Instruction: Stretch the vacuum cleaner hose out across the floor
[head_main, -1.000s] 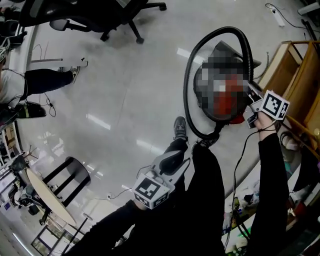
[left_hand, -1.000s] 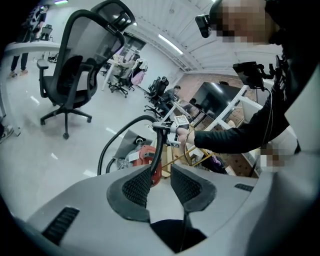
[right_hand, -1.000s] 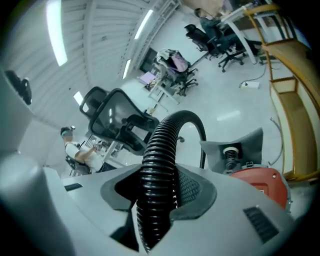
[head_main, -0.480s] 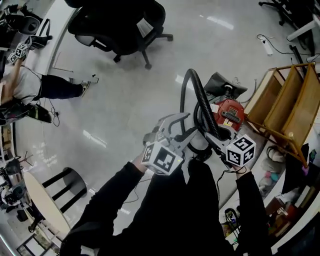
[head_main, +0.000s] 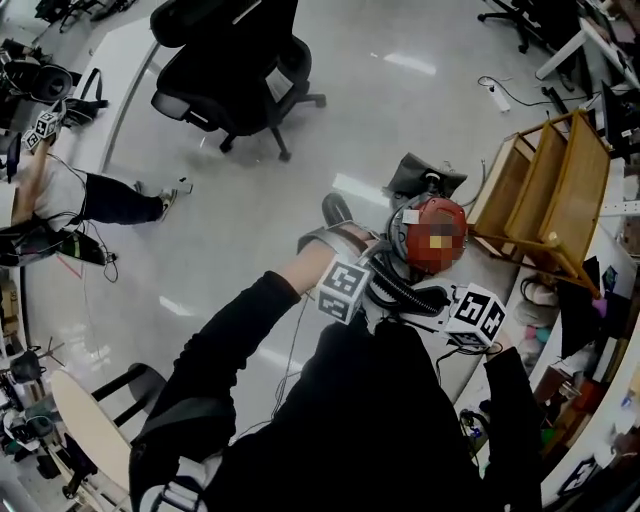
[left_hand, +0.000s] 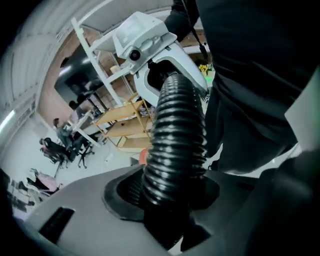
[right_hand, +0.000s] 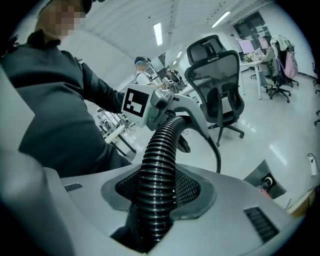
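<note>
Both grippers on the black hose (head_main: 405, 297), close before the person's body

The right gripper (right_hand: 156, 207) clamped the hose. The left gripper (left_hand: 172, 200) had just been opening, the hose loose between its jaws. Only the head view showed the red vacuum cleaner (head_main: 415, 222) on the floor beside a wooden rack (head_main: 540, 190).

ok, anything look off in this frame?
Only the hose: it's bunched in a tight bend beside the red vacuum instead of lying out along the floor. The right gripper is clamped on it; the left gripper has just been opening its fingers, hose between them. Nothing spilled or broken.
</note>
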